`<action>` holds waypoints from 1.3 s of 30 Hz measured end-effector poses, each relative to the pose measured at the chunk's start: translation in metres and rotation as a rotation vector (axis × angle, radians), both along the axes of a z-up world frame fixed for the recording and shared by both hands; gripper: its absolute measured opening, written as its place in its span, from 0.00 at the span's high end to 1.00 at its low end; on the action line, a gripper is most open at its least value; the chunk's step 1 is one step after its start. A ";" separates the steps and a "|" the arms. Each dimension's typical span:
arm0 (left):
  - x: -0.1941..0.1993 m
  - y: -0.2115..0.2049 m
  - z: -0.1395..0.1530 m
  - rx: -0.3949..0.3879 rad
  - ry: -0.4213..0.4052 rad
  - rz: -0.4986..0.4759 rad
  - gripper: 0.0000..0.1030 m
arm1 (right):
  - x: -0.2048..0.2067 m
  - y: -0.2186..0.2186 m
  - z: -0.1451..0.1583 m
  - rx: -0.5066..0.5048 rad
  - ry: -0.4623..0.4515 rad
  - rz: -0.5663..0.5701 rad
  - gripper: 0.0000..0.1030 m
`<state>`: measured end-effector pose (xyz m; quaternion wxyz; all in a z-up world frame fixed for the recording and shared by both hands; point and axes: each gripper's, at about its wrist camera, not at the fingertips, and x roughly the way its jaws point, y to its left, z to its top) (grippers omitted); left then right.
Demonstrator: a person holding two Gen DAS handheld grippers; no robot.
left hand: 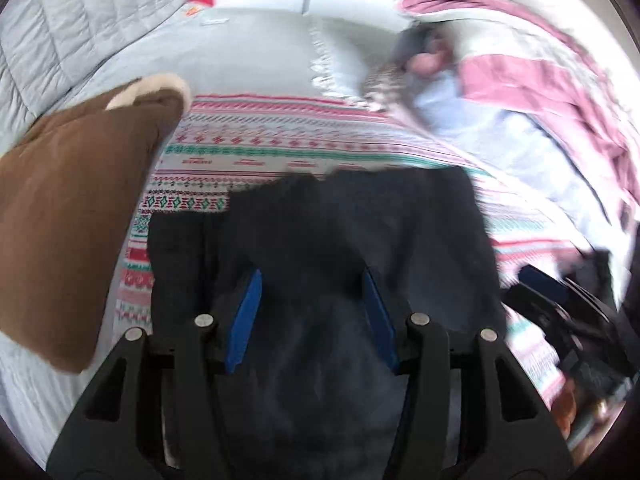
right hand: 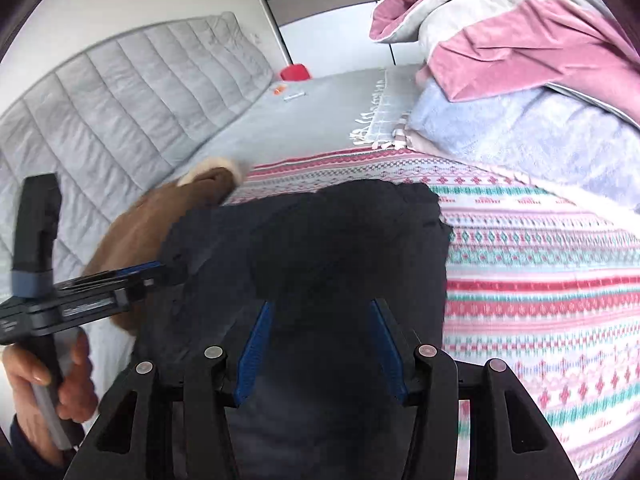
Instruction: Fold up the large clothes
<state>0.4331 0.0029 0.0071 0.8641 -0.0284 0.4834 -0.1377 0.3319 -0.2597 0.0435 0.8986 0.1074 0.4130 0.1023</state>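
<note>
A dark navy, soft-looking garment (right hand: 320,240) lies bunched on a striped bedspread patterned in red, green and white (right hand: 540,280), which covers a bed with a grey quilted headboard (right hand: 120,92); a brown fleece-lined garment (left hand: 76,208) sits just beside it on its left, and a heap of pink and pale blue bedding (right hand: 520,72) is piled at the far right; the left gripper (left hand: 312,304) hovers over the dark cloth with its blue-padded fingers (left hand: 246,320) spread apart and nothing between them; the right gripper (right hand: 322,340) is likewise spread and hangs over the near part of the same garment, gripping nothing; from the right wrist view the left tool is seen side-on at the garment's left edge, held in the person's left hand (right hand: 48,392); judging by this, the work is at an early step, the garment not yet laid flat; the next move probably calls for each tool to pinch an edge or corner and draw the cloth out smooth before any fold, taking care not to catch the bedspread beneath.
</note>
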 end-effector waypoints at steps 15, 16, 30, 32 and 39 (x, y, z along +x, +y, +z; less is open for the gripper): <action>0.019 0.034 -0.071 0.021 -0.039 0.163 0.45 | 0.082 0.067 -0.094 -0.182 0.199 0.081 0.49; 0.018 0.032 -0.073 0.041 -0.047 0.165 0.45 | 0.084 0.069 -0.097 -0.194 0.203 0.086 0.48; 0.021 0.028 -0.088 0.089 -0.082 0.144 0.43 | 0.080 0.086 -0.115 -0.260 0.119 0.032 0.48; 0.017 0.033 -0.079 0.082 -0.061 0.119 0.43 | 0.067 0.075 -0.099 -0.229 0.119 0.048 0.45; -0.034 0.094 -0.027 -0.190 0.014 0.212 0.30 | -0.025 -0.003 -0.035 0.024 0.037 -0.058 0.20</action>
